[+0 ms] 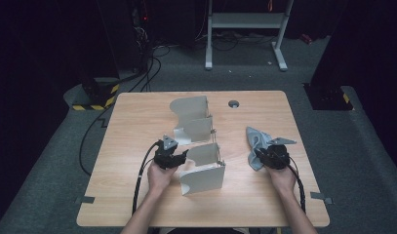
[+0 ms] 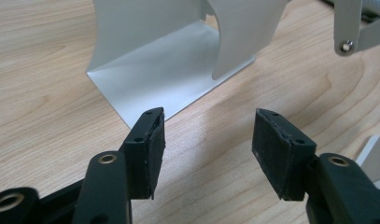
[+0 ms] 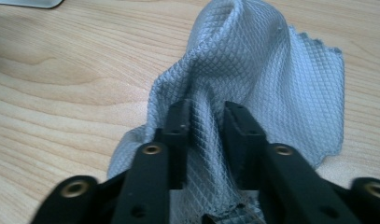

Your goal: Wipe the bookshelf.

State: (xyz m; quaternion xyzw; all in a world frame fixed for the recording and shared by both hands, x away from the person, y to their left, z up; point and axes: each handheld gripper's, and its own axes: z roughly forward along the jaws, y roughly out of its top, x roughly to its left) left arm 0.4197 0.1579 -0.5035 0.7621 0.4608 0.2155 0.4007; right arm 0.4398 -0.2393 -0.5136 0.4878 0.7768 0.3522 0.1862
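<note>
A grey mesh cloth (image 1: 257, 139) lies bunched on the right half of the wooden table (image 1: 137, 122). My right gripper (image 1: 260, 152) is at its near edge. In the right gripper view a fold of the cloth (image 3: 271, 79) runs up between the two black jaws, and my right gripper (image 3: 206, 121) is shut on it; the cloth stands in a peak beyond the tips. My left gripper (image 1: 185, 155) hovers open at table centre between two white bent metal stands (image 1: 191, 117) (image 1: 203, 173). In the left gripper view my left gripper (image 2: 208, 140) has nothing between its pads, and one white stand (image 2: 164, 60) sits just ahead.
A round grey cable port (image 1: 233, 104) sits near the table's far edge. Tape marks (image 1: 86, 199) (image 1: 320, 196) stick out at both near corners. A white desk frame (image 1: 245, 29) stands on the floor behind, with cables to the left.
</note>
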